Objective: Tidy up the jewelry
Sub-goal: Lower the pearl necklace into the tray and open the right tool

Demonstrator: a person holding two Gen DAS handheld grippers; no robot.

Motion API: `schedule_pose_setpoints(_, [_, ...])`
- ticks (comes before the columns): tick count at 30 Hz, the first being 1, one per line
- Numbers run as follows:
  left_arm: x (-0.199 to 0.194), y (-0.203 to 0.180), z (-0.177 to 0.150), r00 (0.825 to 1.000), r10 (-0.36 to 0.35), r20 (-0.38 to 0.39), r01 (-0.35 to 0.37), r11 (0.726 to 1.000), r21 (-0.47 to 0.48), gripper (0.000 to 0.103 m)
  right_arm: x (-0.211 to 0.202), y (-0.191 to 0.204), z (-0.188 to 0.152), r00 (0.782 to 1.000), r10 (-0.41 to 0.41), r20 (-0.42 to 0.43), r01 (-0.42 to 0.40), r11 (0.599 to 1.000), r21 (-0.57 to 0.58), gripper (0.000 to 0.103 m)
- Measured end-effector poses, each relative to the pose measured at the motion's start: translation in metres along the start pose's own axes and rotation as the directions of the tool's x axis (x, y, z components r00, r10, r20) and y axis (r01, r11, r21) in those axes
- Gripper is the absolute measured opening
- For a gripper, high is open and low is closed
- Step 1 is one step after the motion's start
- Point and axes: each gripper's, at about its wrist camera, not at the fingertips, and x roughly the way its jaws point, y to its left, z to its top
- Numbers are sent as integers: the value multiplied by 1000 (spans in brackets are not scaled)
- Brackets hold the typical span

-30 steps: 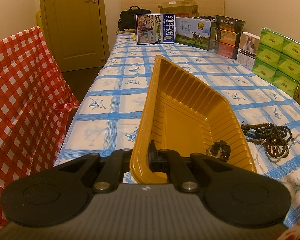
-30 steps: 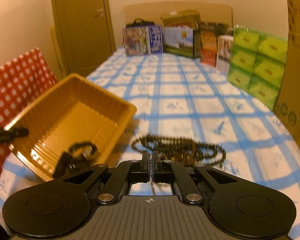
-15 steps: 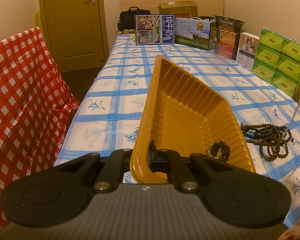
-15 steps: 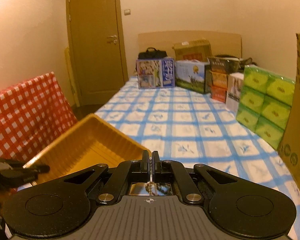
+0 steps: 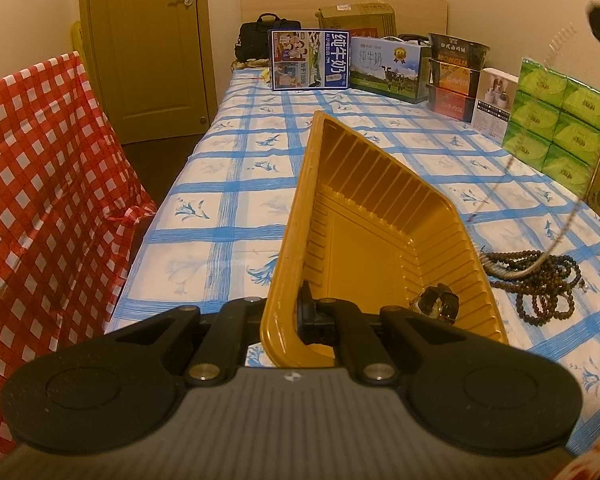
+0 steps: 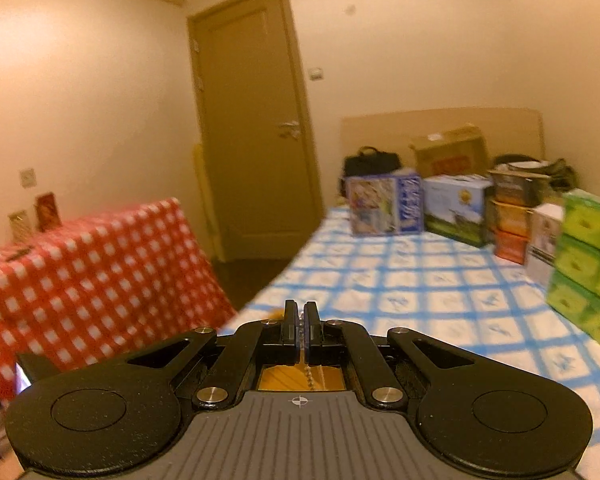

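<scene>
Left gripper (image 5: 290,312) is clamped on the near rim of the yellow tray (image 5: 380,240), tilting it on the blue-checked tablecloth (image 5: 236,184). Right gripper (image 6: 300,320) has its jaws pinched onto a thin chain (image 6: 309,372) that hangs below them, with the tray visible underneath. Inside the tray, at its near right corner, lies a wristwatch (image 5: 438,306). Just right of the tray, dark bead strands (image 5: 540,276) rest on the cloth, with the chain (image 5: 556,240) rising from them.

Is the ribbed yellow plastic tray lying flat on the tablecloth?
No: the left gripper clamps the ribbed yellow plastic tray by its rim, tilting it.
</scene>
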Motion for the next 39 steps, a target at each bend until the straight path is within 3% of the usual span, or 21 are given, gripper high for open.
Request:
schedule_pose_setpoints(5, [1, -2, 3, 1000, -3, 1, 3, 1000, -2, 5, 21, 10, -2, 999, 42, -20, -42, 999, -2, 2])
schedule_pose_setpoints(10, [2, -3, 4, 1000, -7, 1, 7, 1000, -6, 5, 48, 9, -32, 991, 39, -126, -40, 999, 0, 2])
schedule_pose_setpoints(22, [1, 0, 1, 1000, -8, 2, 8, 1000, -10, 5, 90, 1, -94, 949, 51, -310, -43, 999, 32, 2])
schedule_pose_setpoints(27, [1, 1, 1, 1000, -8, 1, 8, 1000, -12, 5, 98, -4, -105, 939, 73, -336, -56, 997, 58, 2])
schedule_pose_setpoints(33, [1, 1, 1, 1000, -8, 2, 8, 1000, -12, 5, 97, -12, -102, 952, 51, -301, -28, 996, 81, 3])
schedule_pose_setpoints(36, [1, 0, 1, 1000, -8, 2, 8, 1000, -12, 5, 89, -22, -102, 957, 9, -290, 17, 996, 87, 13])
schedule_pose_setpoints(38, [1, 1, 1, 1000, -9, 2, 9, 1000, -12, 5, 79, -31, -104, 959, -32, -282, 57, 995, 81, 37])
schedule_pose_setpoints(39, [1, 1, 1, 1000, -8, 2, 8, 1000, -11, 5, 72, -36, -108, 959, -58, -277, 82, 994, 77, 42])
